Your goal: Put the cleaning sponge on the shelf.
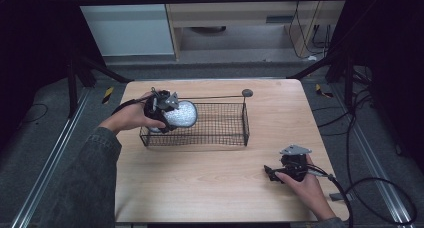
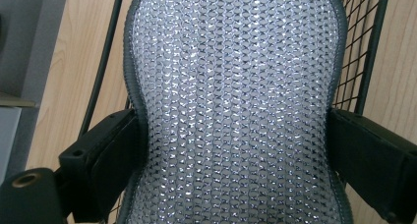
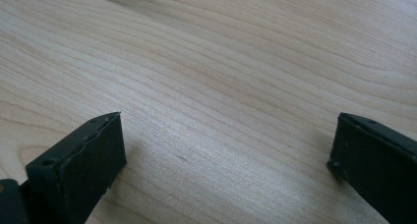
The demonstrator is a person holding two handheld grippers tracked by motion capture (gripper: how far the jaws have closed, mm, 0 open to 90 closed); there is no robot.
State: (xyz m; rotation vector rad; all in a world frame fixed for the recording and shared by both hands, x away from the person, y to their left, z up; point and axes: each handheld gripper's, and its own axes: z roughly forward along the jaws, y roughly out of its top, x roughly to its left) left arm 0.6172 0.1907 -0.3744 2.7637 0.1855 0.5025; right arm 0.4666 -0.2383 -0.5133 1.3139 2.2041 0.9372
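Left gripper clamped on silvery mesh pad w/ dark grey edging, at left end of black wire basket. In left gripper view, both black jaws press pad's narrow waist from either side, pinching it in; woven metallic-looking surface w/ grey border, wider above and below the grip. Pad held over basket's left end, partly inside the rim; whether it touches basket floor: can't tell from high view, prob. raised a bit. Basket wire visible behind pad at right of that view, cable or thin handle wire at left.

Basket sits on far half of wooden table, long side across table, thin wire handle along far rim ending in small grey round knob at far right corner. Left hand wrapped round gripper body, grey sleeve coming in from bottom left.

Right gripper resting low at near right part of table, well apart from basket, held by right hand; grey 3-cornered plate on top, cable trailing off right edge. In right gripper view jaws spread wide, nothing btw them, bare wood grain below.
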